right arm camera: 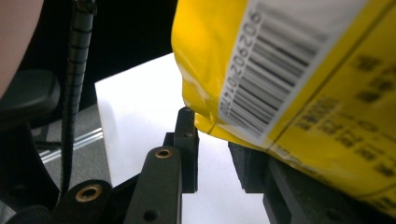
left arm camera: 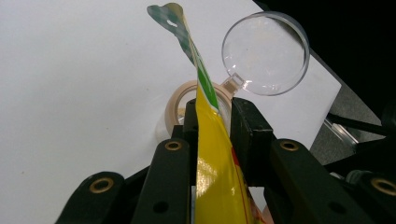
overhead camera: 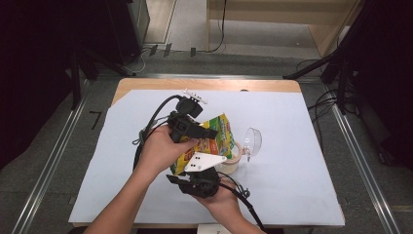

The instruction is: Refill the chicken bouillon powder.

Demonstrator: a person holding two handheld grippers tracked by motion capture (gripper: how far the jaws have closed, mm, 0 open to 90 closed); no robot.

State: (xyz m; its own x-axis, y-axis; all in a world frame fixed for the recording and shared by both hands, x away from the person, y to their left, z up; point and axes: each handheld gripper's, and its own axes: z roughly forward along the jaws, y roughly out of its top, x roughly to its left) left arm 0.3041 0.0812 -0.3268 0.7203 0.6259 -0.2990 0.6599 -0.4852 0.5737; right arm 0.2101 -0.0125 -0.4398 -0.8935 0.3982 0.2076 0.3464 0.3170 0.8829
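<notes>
Scene: a yellow and green crinkled plastic snack packet (overhead camera: 214,141) is held up above a desk (overhead camera: 292,146) covered with a pale sheet, between two hand-held claws.
Left claw (overhead camera: 207,131): its black jaws are seen, in the left gripper view, clamped on the packet's (left arm camera: 210,154) thin sealed edge, which rises between them.
Right claw (overhead camera: 195,178): it is held below the packet, near the desk's front edge, under its grey three-cornered plate. In the right gripper view, the jaws (right arm camera: 212,154) are shown standing a little apart, with the packet's barcoded back (right arm camera: 299,74) resting over the right-hand jaw; whether the pads press on the packet cannot be told.
Packet's position: it is raised off the desk near the middle, tilted, with its green top pointing away from the person.
Behind the packet: a beige roll of tape (overhead camera: 233,161) is seen lying flat on the sheet, with a clear round plastic lid with a small handle (overhead camera: 253,141) just beside it.
Left gripper view: the tape roll (left arm camera: 180,100) and the clear lid (left arm camera: 265,53) are shown beyond the jaws.
</notes>
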